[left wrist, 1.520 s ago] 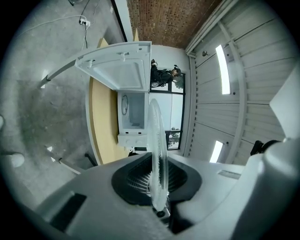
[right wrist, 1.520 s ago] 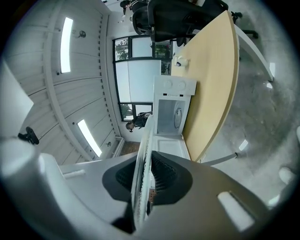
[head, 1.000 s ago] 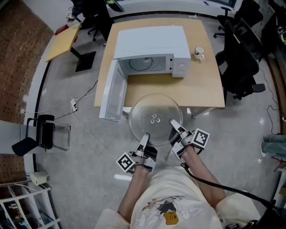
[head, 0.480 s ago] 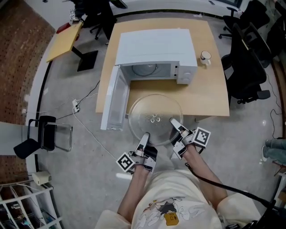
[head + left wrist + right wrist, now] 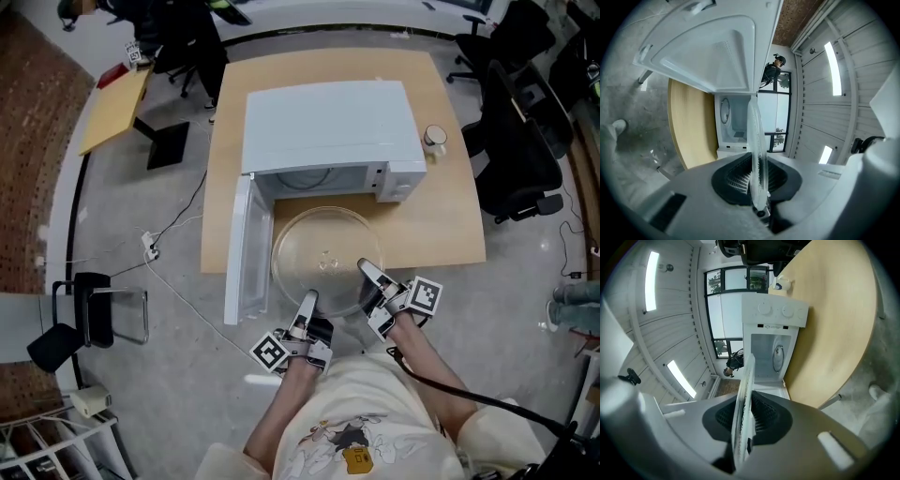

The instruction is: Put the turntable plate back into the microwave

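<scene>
A clear glass turntable plate [image 5: 326, 259] hangs level over the front of the wooden table [image 5: 441, 220], just before the white microwave [image 5: 328, 127]. My left gripper [image 5: 307, 302] is shut on the plate's near left rim. On the near right rim my right gripper [image 5: 368, 274] is shut too. The left gripper view shows the plate [image 5: 757, 154] edge-on between the pads, with the microwave cavity [image 5: 733, 124] beyond. The right gripper view shows the plate's rim [image 5: 743, 408] clamped and the open cavity [image 5: 771, 359] ahead.
The microwave door [image 5: 246, 248] stands open to the left, reaching past the table's front edge. A white mug [image 5: 434, 137] sits right of the microwave. Black office chairs [image 5: 511, 141] stand to the right; a cable [image 5: 178, 281] lies on the floor at left.
Both grippers have carried the plate forward, from in front of the table edge to over the table, closer to the microwave's opening. The grips have not changed.
</scene>
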